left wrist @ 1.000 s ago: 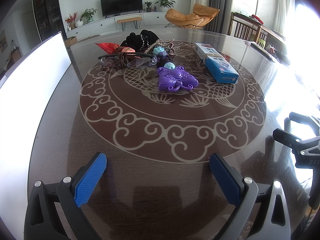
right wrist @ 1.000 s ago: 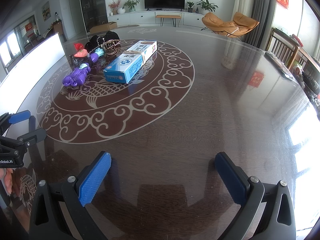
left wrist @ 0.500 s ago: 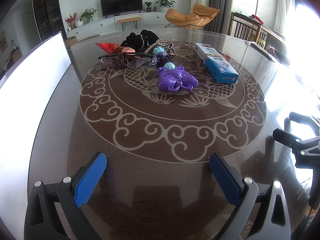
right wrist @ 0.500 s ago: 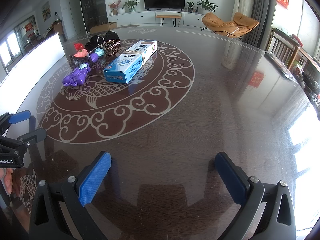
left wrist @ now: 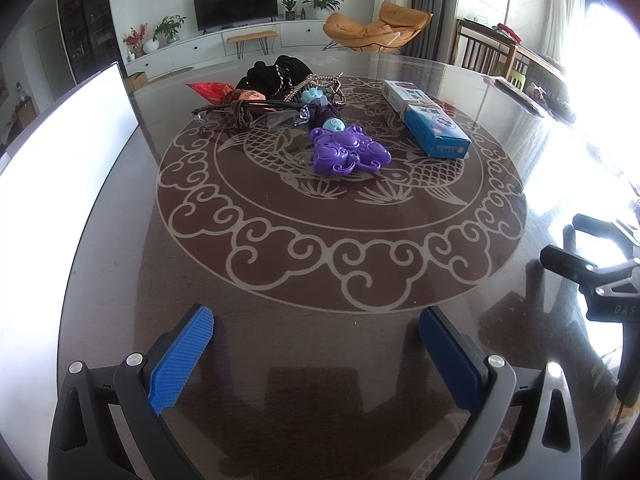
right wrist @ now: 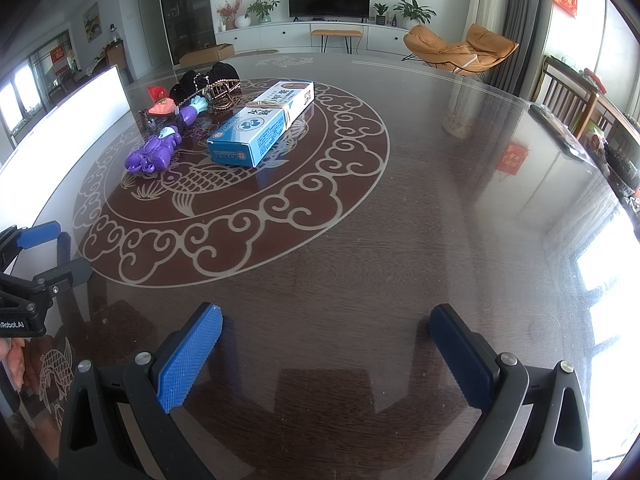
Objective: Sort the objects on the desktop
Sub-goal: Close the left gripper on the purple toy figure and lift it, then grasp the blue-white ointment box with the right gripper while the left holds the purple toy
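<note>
Far across the dark round table [left wrist: 320, 264] lies a cluster of objects: a purple plastic toy [left wrist: 347, 151] [right wrist: 153, 153], a blue and white carton [left wrist: 435, 124] [right wrist: 264, 123], clear glasses [left wrist: 256, 117], a black cloth bundle [left wrist: 276, 74] [right wrist: 208, 77], a red packet [left wrist: 209, 91] and a beaded chain [right wrist: 222, 94]. My left gripper [left wrist: 316, 322] hovers open over the near table edge, nothing between its blue pads. My right gripper [right wrist: 326, 322] is open too, empty, well short of the carton. Each gripper shows at the edge of the other's view.
A bright white panel [left wrist: 60, 152] runs along the table's left side. A second carton [left wrist: 400, 94] lies behind the blue one. Behind the table are a TV console [right wrist: 328, 36], an orange lounge chair [right wrist: 460, 50] and wooden chairs [right wrist: 576, 100] at the right.
</note>
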Demonstrator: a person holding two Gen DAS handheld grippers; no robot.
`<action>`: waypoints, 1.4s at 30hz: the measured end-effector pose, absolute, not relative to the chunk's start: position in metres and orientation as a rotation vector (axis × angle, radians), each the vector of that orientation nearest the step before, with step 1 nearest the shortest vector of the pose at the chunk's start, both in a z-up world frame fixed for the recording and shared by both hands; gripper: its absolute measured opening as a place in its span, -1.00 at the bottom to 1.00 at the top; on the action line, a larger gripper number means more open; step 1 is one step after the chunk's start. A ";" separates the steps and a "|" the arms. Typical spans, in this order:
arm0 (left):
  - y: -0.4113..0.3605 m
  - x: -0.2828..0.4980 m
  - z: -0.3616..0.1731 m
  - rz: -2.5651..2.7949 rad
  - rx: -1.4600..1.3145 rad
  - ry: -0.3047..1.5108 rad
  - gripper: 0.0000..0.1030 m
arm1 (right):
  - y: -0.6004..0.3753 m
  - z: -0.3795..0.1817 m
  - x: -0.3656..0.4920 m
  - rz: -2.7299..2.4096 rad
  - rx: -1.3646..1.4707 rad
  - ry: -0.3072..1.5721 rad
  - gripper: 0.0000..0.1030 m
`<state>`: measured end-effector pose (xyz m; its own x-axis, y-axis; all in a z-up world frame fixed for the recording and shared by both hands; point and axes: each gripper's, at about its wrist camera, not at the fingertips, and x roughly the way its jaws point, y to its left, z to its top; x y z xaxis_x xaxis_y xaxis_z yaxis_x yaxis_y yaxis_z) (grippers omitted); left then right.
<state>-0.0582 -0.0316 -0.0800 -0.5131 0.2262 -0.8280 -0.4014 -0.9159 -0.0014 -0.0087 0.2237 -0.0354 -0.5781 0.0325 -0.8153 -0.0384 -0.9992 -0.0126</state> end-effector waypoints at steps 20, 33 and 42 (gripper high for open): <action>0.037 -0.204 -0.072 2.427 -1.458 0.000 0.95 | 0.224 -0.035 -0.009 2.756 -1.423 0.010 1.00; 0.008 -0.124 -0.073 2.455 -1.271 0.258 -0.16 | 0.224 -0.035 -0.009 2.756 -1.424 0.010 1.00; -0.073 -0.049 -0.075 2.513 -1.285 0.059 -0.16 | 0.224 -0.035 -0.009 2.756 -1.424 0.010 1.00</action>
